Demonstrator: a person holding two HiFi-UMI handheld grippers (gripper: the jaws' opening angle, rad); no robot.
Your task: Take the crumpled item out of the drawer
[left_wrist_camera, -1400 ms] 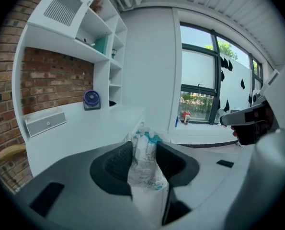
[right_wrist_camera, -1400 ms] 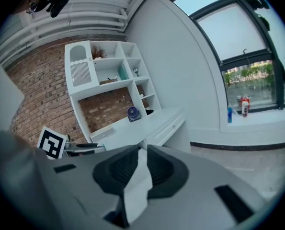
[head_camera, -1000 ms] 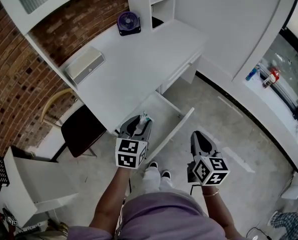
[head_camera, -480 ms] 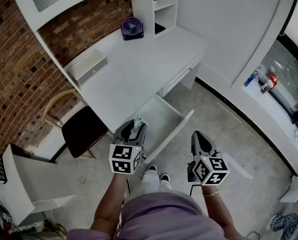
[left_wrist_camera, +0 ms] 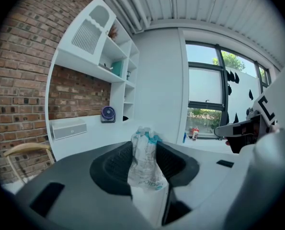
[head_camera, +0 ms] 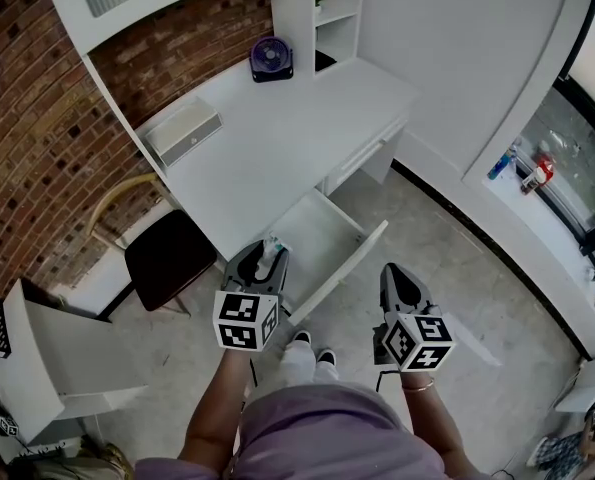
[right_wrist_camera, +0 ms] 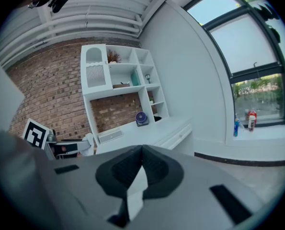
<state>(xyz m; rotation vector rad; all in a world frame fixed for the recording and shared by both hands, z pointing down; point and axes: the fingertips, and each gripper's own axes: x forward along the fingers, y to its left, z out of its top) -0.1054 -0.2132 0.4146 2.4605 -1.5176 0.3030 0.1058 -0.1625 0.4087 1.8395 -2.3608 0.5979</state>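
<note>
My left gripper [head_camera: 260, 262] is shut on a crumpled clear plastic item with teal print [left_wrist_camera: 145, 161]; the same crumpled item [head_camera: 268, 252] sticks out past the jaws in the head view. It hangs by the left front corner of the open white drawer [head_camera: 329, 253], lifted out of it. The drawer's inside looks bare. My right gripper [head_camera: 398, 280] hovers over the floor to the right of the drawer front; its jaws meet at the tips with nothing between them [right_wrist_camera: 141, 153].
A white desk [head_camera: 297, 128] carries a white box [head_camera: 182, 133] and a purple fan [head_camera: 271, 57]. A dark chair [head_camera: 167, 258] stands left of the drawer. White shelves [head_camera: 317, 8] rise at the back. A window sill with bottles [head_camera: 522, 158] lies at the right.
My left gripper has drawn back toward me and a little leftward with the crumpled item in it, away from the drawer. The right gripper has stayed in place.
</note>
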